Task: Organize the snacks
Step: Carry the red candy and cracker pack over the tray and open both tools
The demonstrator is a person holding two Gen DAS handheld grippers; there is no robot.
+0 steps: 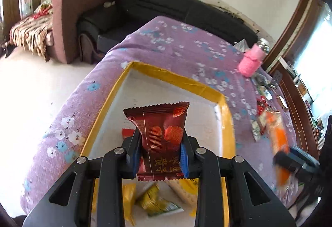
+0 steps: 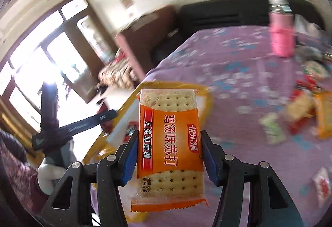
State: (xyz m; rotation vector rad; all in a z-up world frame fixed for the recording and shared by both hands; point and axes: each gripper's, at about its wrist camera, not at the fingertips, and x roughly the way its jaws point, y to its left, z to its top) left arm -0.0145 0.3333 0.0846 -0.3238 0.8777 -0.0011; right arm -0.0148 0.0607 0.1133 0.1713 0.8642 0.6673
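1. One table, draped in a purple cloth (image 1: pixel 172 48) printed with white and blue blossoms, fills both wrist views; a dark sofa (image 1: pixel 166 7) lies beyond its far edge.
2. One shallow box (image 1: pixel 220 100) with a yellow rim and white floor sits on the cloth at the table's near left part, as the left wrist view shows it.
3. One pink bottle (image 1: pixel 250 61) stands on the cloth past the box's far right corner, well apart from it.
4. One orange cracker packet (image 2: pixel 170 144), printed in white characters with clear ends that show pale dotted crackers, stands upright between the blue pads of the right gripper (image 2: pixel 169 156), which press its two long edges; the box rim shows blurred behind it.
5. One dark red snack packet (image 1: pixel 160 135), glossy, with gold lettering, orange swirls and saw-tooth ends, is pinched upright in the narrow jaws of the left gripper (image 1: pixel 160 156), above the box's white floor.
6. At least three packets lie inside the box: a yellow-green one (image 1: pixel 157 204) and a yellow one (image 1: pixel 128 200) near its front, a red one (image 1: pixel 127 133) partly hidden behind the left gripper.
7. A loose scatter of small packets (image 1: pixel 261 117), red, green and white, lies on the cloth to the right of the box; blur prevents a count.
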